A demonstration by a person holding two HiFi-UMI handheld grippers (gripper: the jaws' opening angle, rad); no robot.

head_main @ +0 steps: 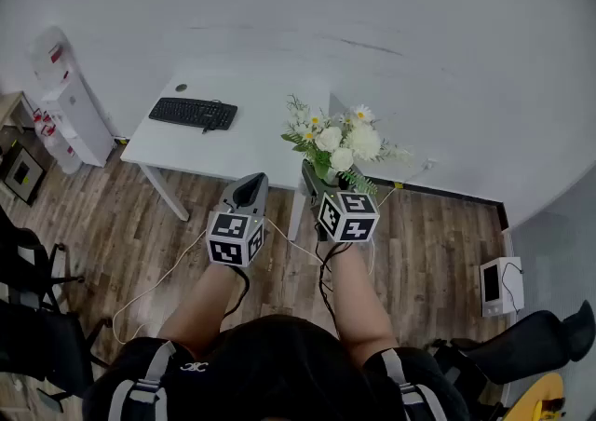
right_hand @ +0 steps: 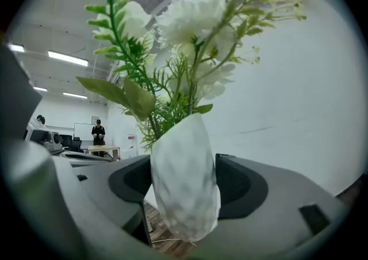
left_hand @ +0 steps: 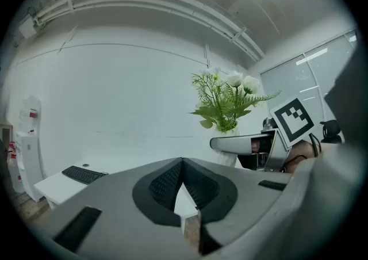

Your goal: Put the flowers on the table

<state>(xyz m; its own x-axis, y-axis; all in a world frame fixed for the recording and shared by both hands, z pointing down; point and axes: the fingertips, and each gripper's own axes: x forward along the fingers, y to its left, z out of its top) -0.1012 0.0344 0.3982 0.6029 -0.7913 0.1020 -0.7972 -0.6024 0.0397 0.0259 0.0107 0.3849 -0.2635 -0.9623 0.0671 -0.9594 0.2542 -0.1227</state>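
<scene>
One bunch of white flowers [head_main: 340, 142] with green fern sprigs stands in a pale, dimpled vase [right_hand: 184, 184], and the right gripper [head_main: 317, 175] holds that vase level, with a dark pad pressed against each side of it. In the right gripper view the blooms [right_hand: 190, 29] spread high above the jaws, and below the vase's rounded bottom a strip of wooden floor shows, so the vase hangs clear of any surface. From the head view the bouquet sits over the near right corner of the white table [head_main: 233, 144], just at its near edge.

Beside it, on the person's other side, the left gripper [head_main: 250, 188] is also level and near the table's near edge. Its jaws are closed tip to tip with nothing between them [left_hand: 183, 164]. That gripper's view shows the flowers [left_hand: 230, 95] to its right.

A black keyboard [head_main: 193, 113] lies by the table's far left corner, well apart from the flowers. Wooden floor [head_main: 130, 233] spreads under the table, and a plain white wall [head_main: 372, 19] rises behind it.
</scene>
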